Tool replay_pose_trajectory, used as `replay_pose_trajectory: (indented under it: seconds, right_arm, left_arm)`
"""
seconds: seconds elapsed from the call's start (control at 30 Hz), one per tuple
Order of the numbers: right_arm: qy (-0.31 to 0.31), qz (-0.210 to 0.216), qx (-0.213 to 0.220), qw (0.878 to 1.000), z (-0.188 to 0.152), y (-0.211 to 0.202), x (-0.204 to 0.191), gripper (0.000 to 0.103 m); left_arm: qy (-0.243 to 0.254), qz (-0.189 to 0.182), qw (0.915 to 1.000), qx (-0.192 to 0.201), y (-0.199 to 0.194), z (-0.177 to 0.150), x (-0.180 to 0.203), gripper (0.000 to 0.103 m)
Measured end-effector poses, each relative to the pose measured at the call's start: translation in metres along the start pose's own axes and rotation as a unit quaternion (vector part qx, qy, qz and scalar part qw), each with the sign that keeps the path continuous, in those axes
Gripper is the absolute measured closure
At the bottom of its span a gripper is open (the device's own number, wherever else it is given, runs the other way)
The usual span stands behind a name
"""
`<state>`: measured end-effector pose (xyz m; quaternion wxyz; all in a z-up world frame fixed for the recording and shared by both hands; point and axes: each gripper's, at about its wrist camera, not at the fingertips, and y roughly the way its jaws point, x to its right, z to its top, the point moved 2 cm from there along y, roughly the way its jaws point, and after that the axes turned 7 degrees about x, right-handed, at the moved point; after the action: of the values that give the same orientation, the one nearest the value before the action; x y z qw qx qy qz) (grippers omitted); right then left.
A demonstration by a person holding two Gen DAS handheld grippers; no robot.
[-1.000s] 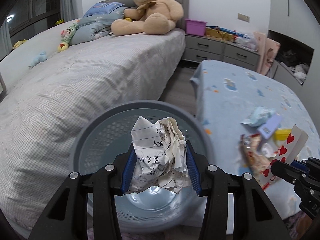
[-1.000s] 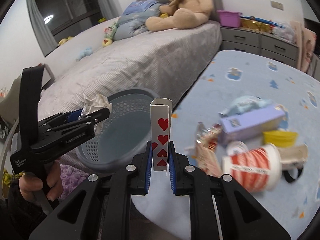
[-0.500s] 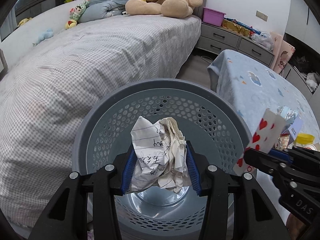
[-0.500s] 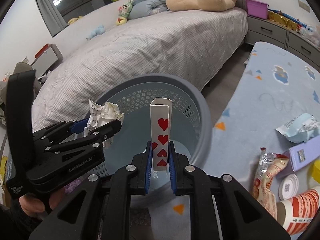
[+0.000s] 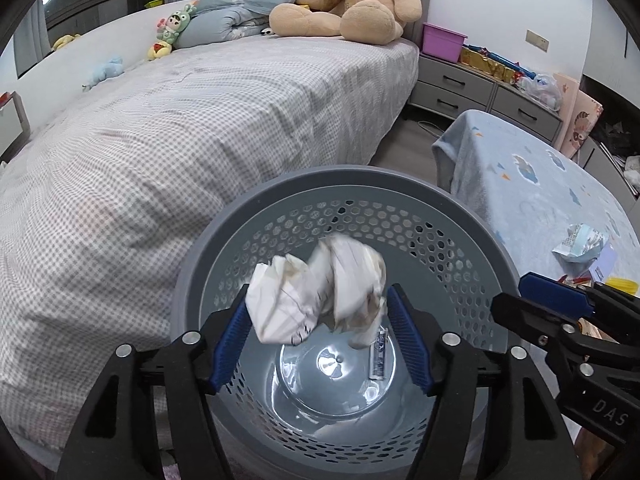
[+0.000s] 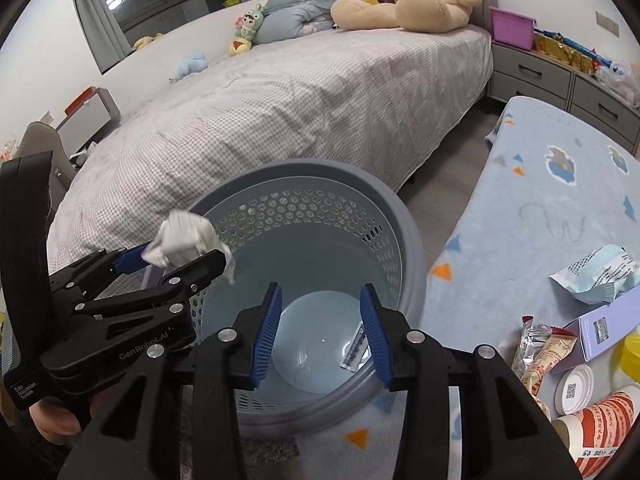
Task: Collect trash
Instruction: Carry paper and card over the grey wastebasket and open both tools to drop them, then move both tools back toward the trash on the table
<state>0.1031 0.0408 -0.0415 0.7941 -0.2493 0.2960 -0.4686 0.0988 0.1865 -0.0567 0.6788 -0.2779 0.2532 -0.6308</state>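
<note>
Beside basket (image 6: 404, 240), bed (image 6: 280, 92), littered table (image 6: 540, 208).

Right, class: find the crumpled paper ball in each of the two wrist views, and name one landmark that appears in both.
Left wrist view: the crumpled paper ball sits at lower centre, blurred, between the left gripper jaws, which have just been opening, over the grey basket.
Right wrist view: the paper ball is at middle left, at the tips of the left gripper, over the basket's near-left rim.
Shared landmark: the teddy bear on the bed.
</note>
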Motion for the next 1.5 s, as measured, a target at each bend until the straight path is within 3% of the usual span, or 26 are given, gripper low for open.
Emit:
replay_pose_trajectory:
  seconds: [0.8, 1.5]
  right_arm:
    - [0.011, -0.002, 0.007, 1.000, -0.002, -0.005, 0.000, 0.060]
    - [0.024, -0.026, 0.019, 0.999, -0.020, -0.036, 0.004, 0.040]
  left_arm:
    - [-0.008, 0.007, 0.9999, 0.002, 0.001, 0.000, -0.004, 0.033]
    - [-0.018, -0.008, 0.9997, 0.015, -0.008, -0.003, 0.000, 0.029]
